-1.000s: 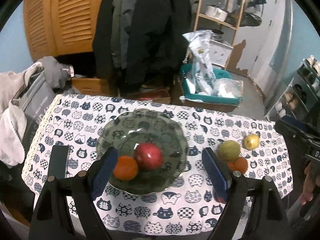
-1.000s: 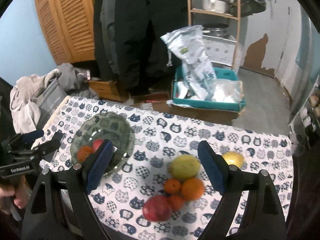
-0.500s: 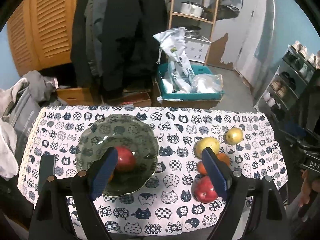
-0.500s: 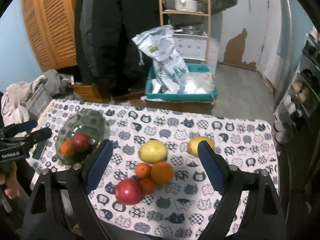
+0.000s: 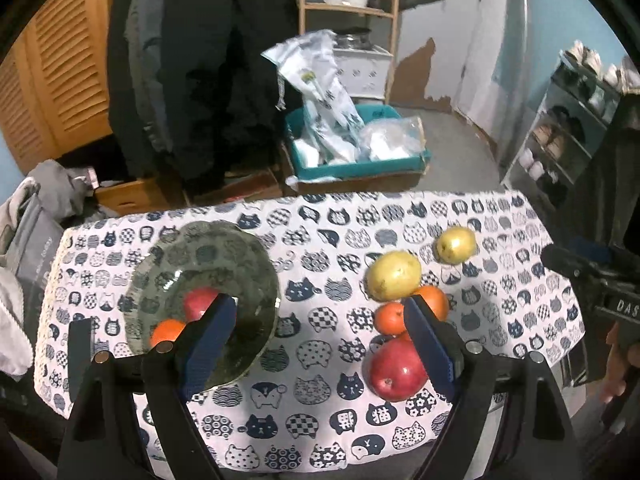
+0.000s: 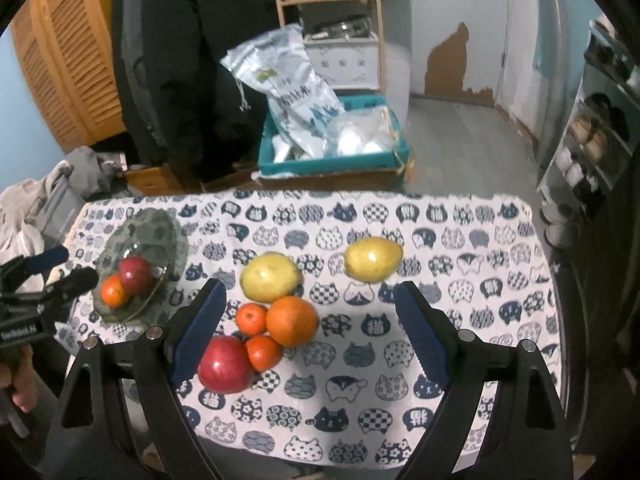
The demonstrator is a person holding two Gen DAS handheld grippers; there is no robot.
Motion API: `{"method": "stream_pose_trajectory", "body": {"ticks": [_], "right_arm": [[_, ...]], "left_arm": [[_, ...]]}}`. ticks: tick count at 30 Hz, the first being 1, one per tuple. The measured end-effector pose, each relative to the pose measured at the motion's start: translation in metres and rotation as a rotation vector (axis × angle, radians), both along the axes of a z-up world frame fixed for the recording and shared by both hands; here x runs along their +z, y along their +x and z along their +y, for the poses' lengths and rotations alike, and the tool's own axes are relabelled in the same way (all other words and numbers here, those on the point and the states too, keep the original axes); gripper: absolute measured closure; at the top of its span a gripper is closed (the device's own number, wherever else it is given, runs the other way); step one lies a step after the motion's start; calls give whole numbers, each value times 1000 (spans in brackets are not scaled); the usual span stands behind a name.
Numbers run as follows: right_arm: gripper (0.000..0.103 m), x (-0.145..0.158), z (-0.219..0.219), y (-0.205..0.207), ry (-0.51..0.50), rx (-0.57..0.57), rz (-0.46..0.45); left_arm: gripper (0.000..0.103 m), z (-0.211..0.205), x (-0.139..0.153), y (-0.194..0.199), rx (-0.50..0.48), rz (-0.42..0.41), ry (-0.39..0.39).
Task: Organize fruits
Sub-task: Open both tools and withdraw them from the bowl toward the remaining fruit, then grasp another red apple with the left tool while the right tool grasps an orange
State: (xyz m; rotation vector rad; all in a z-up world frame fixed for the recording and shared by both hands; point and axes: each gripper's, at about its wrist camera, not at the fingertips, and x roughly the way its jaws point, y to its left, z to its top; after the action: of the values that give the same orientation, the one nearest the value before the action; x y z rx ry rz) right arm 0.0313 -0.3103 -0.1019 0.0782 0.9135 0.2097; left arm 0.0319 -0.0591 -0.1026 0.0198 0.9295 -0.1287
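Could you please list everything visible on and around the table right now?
glass bowl: one, green-grey, table's left side
fruit in bowl: one red apple, one orange
loose red apple: one, near front edge
loose oranges: one large, two small, clustered with the apple
yellow fruits: two, behind the cluster
tablecloth: white, blue cat print
teal crate: one, floor behind, holding bags
left tongs: open, empty
right tongs: open, empty
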Motion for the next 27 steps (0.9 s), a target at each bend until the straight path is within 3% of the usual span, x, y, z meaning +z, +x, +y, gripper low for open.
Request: {"method": "stream_pose_trajectory", "body": {"ticks": [4,18,27], "right_arm": [[16,-15,-5,3,-11,-8,36],[16,-80,-15,10,-54,-31,196],[16,-107,-22,15,-52,-54,265]], "left_arm": [[16,-14,-20,2,-20,35,27],[16,-50,-102,14,-72,245,-35],[15,-71,-135,13,-115,320,-33]]}}
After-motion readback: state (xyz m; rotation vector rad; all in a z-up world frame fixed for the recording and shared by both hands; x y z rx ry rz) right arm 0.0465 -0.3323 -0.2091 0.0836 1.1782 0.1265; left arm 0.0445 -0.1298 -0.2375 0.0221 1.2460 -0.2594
